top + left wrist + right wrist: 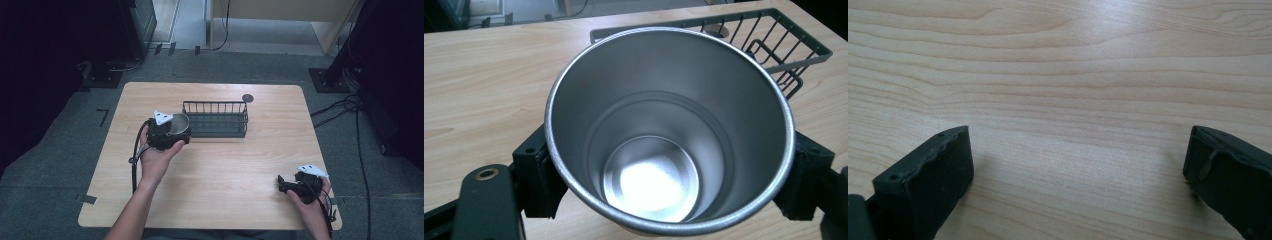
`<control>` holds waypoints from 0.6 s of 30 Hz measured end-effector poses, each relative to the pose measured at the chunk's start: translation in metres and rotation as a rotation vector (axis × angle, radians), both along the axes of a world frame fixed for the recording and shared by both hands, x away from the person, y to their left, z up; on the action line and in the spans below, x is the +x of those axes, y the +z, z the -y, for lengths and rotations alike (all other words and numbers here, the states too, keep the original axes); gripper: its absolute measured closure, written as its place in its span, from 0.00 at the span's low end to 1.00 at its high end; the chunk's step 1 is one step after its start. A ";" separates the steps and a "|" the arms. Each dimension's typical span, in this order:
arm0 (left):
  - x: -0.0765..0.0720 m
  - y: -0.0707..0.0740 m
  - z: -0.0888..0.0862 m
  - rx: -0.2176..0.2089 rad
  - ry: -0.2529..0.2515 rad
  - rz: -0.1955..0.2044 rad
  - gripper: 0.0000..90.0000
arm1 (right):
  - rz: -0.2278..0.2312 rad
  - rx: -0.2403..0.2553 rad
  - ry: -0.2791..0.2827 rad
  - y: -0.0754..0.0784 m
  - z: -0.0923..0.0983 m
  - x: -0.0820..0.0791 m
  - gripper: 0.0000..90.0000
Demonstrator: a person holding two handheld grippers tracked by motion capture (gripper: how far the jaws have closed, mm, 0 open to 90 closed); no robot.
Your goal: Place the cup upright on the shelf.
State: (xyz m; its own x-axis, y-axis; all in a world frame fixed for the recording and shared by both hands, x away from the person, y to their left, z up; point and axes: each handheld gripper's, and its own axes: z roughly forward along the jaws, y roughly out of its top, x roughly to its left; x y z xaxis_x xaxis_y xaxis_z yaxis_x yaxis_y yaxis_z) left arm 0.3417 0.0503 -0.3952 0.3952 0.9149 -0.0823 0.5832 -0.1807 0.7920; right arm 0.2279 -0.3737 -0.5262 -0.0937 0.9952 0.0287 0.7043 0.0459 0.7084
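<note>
A shiny metal cup [669,130] sits upright between the jaws of my left gripper [669,175], which is shut on its sides; the cup looks empty inside. In the high view the cup [179,124] and left gripper [167,134] hang just left of a dark wire rack [216,120] at the middle of the table. The rack [774,45] lies just beyond the cup's rim in the left gripper view. My right gripper [287,186] rests low near the table's front right corner, and its jaws [1078,175] stand wide apart over bare wood with nothing between them.
The light wooden table [225,165] has a small dark round disc [247,98] behind the rack's right end. Cables and stand bases lie on the grey floor around the table.
</note>
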 end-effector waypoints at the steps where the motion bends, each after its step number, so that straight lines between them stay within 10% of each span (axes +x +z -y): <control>1: 0.002 0.001 0.001 -0.001 0.002 0.001 0.21 | 0.000 0.000 0.000 0.000 0.000 0.000 0.00; 18: 0.024 0.021 0.012 0.008 -0.008 0.018 0.21 | 0.002 0.000 0.005 0.000 0.000 0.000 0.00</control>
State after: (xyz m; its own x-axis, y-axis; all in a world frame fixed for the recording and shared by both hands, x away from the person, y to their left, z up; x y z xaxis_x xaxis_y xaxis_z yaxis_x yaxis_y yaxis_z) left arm 0.3656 0.0387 -0.3746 0.4036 0.9124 -0.0679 0.5673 -0.1913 0.8010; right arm 0.2274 -0.3740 -0.5264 -0.0985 0.9947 0.0284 0.7027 0.0493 0.7098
